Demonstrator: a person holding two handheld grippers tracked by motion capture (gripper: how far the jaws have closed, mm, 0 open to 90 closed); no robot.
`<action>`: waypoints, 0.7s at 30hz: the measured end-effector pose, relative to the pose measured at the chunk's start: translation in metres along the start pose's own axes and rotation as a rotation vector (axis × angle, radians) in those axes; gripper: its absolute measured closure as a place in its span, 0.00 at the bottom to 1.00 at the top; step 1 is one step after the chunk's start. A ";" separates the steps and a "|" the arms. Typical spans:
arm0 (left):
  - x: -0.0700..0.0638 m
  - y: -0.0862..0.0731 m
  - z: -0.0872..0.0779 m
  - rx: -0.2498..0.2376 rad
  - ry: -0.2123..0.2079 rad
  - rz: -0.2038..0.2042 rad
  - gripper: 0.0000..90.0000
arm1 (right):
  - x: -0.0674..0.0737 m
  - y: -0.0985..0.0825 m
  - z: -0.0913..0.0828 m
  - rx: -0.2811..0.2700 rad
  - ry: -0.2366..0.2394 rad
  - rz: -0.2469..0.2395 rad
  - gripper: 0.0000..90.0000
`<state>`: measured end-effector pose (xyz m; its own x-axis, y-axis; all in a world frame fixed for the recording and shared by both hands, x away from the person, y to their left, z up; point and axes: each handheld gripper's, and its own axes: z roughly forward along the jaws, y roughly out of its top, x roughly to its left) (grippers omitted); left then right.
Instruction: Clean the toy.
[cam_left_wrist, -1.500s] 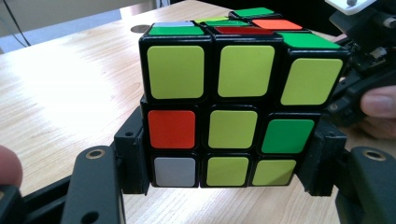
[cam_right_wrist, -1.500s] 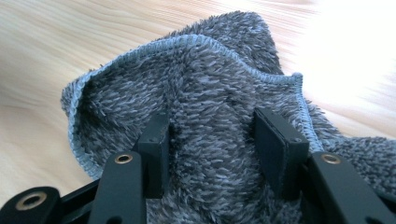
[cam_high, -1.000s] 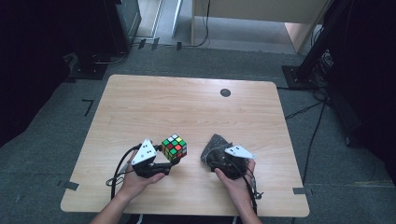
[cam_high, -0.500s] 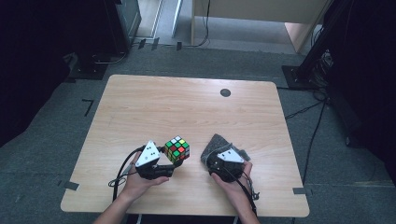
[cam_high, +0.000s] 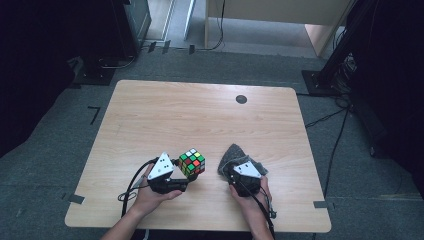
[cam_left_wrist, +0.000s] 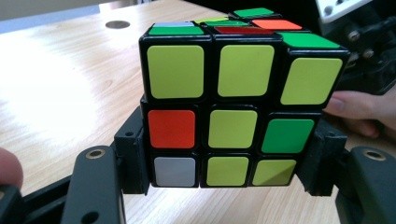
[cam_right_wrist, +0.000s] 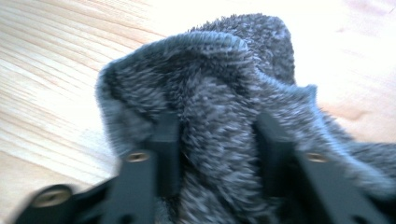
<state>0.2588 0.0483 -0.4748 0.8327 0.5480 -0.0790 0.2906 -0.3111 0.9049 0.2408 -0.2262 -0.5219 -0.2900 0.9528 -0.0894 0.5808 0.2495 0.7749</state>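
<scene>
Left gripper (cam_left_wrist: 219, 186) is clamped on the rigid, slick cube (cam_left_wrist: 233, 112) by its lower layers, while the right gripper's (cam_right_wrist: 217, 154) jaws, just closing, bunch the soft, light cloth (cam_right_wrist: 210, 93) at its fold.

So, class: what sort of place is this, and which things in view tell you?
Probably a lab or recording studio: a lone wooden table on grey carpet, dark equipment stands, and loose cables across the floor.

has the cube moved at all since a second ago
Yes, slightly. In the high view the cube, held in the left gripper, has shifted a little right and toward the table's near edge, away from the dark round spot.
</scene>
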 end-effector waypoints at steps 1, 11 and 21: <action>0.001 0.000 0.000 0.001 0.000 0.000 0.38 | 0.000 0.000 0.000 -0.004 -0.006 -0.017 0.73; -0.003 -0.003 -0.006 0.016 0.031 0.040 0.38 | -0.003 0.023 -0.031 -0.202 0.095 0.022 0.81; -0.031 0.004 -0.007 0.036 0.109 0.174 0.38 | 0.018 0.066 -0.090 -0.392 0.631 0.117 0.79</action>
<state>0.2312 0.0358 -0.4657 0.8167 0.5633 0.1249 0.1650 -0.4355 0.8850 0.2053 -0.2080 -0.4163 -0.6924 0.6598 0.2919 0.3557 -0.0398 0.9337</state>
